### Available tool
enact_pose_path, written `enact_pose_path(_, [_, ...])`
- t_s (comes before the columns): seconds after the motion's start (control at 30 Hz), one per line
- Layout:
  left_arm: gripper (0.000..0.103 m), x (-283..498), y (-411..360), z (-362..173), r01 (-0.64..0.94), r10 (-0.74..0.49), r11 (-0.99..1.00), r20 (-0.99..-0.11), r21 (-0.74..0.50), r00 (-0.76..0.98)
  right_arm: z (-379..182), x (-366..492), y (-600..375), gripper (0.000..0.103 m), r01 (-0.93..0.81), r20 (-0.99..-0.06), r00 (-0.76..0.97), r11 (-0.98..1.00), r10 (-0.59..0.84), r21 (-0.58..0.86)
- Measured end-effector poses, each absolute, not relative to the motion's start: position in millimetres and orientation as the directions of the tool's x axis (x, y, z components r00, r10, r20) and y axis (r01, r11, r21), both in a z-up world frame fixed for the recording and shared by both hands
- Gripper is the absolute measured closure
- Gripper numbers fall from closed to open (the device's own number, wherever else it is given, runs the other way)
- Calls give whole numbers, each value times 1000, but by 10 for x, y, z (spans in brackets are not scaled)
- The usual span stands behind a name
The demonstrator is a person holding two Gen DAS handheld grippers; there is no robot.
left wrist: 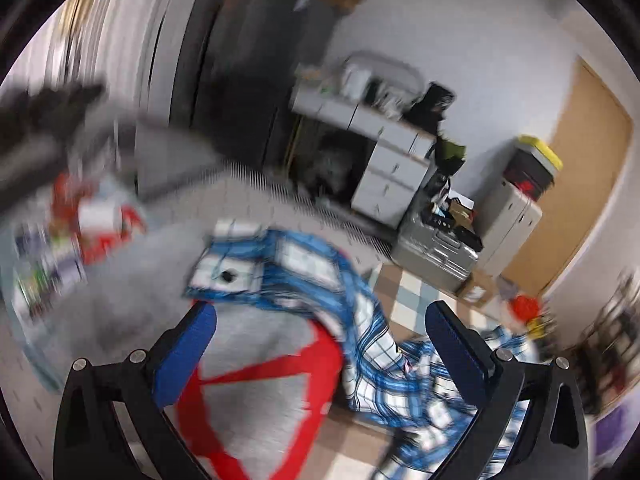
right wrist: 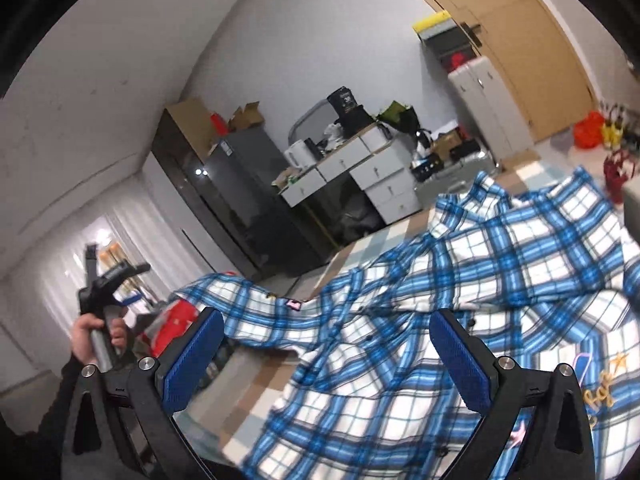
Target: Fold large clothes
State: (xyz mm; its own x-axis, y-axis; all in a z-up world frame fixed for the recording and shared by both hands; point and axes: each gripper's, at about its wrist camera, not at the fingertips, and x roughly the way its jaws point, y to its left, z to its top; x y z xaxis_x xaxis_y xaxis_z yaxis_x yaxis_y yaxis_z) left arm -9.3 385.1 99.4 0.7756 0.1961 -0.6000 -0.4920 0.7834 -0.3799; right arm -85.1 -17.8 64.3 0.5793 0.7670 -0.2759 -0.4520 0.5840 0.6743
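A blue-and-white plaid shirt (right wrist: 480, 264) lies rumpled and partly spread just ahead of my right gripper (right wrist: 328, 356). That gripper is open, with its blue pads (right wrist: 196, 356) wide apart over the cloth. In the blurred left wrist view one end of the shirt (left wrist: 304, 264) rests on a grey surface (left wrist: 256, 332) marked with red tape (left wrist: 280, 364), and the rest hangs off its right edge. My left gripper (left wrist: 320, 344) is open above this, holding nothing. A hand (right wrist: 88, 336) grips the left tool's handle at the far left.
A white drawer desk (right wrist: 360, 168) with clutter stands by the wall, beside a dark fridge (right wrist: 248, 184). A silver suitcase (left wrist: 436, 248), white case (right wrist: 480, 96) and wooden door (right wrist: 520, 28) are to the right. Checkered floor (right wrist: 256, 392) lies below; red items (left wrist: 96, 220) sit left.
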Motion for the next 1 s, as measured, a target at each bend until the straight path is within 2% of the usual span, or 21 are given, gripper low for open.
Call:
enact_pose_path(0.1, [1, 6, 4204, 730, -509, 32, 679, -671, -529, 740, 673, -869, -224, 0, -453, -263, 593, 585, 761, 672])
enact_pose_path(0.17, [1, 50, 4309, 603, -504, -27, 626, -662, -595, 749, 683, -881, -237, 0, -456, -257, 599, 586, 759, 669])
enact_pose_path(0.3, [1, 164, 4296, 593, -469, -34, 633, -627, -616, 778, 680, -894, -234, 0, -460, -259, 604, 595, 754, 659])
enact_pose_path(0.43, [1, 277, 4435, 472, -487, -75, 563, -628, -668, 775, 682, -908, -236, 0, -465, -263, 595, 592, 760, 658])
enact_pose_path(0.63, [1, 165, 4611, 520, -455, -33, 522, -550, -721, 834, 704, -930, -233, 0, -476, -259, 603, 601, 754, 642])
enact_pose_path(0.7, [6, 138, 4657, 541, -445, -16, 503, -523, -741, 852, 710, -935, -225, 0, -480, -258, 605, 604, 753, 636])
enact_pose_path(0.73, [17, 109, 4687, 536, -454, -6, 497, -526, -739, 850, 710, -936, -214, 0, -482, -261, 605, 607, 752, 631])
enact_pose_path(0.77, [34, 117, 4702, 530, -466, 0, 494, -536, -734, 844, 707, -937, -204, 0, -483, -266, 604, 611, 751, 628])
enact_pose_path(0.8, [41, 144, 4693, 528, -475, -4, 496, -549, -727, 835, 703, -938, -193, 0, -484, -271, 602, 613, 751, 624])
enact_pose_path(0.9, [52, 178, 4676, 514, -485, -16, 529, -579, -697, 815, 695, -940, -177, 0, -487, -279, 596, 615, 753, 620])
enact_pose_path(0.93, [67, 194, 4675, 520, -490, -14, 536, -588, -687, 809, 695, -942, -174, 0, -489, -279, 595, 614, 754, 619])
enact_pose_path(0.97, [88, 185, 4693, 507, -490, -19, 538, -592, -685, 806, 698, -944, -172, 0, -490, -278, 594, 614, 755, 618])
enact_pose_path(1.0, [94, 201, 4701, 501, -486, -30, 541, -593, -687, 805, 704, -946, -172, 0, -491, -279, 596, 616, 753, 616])
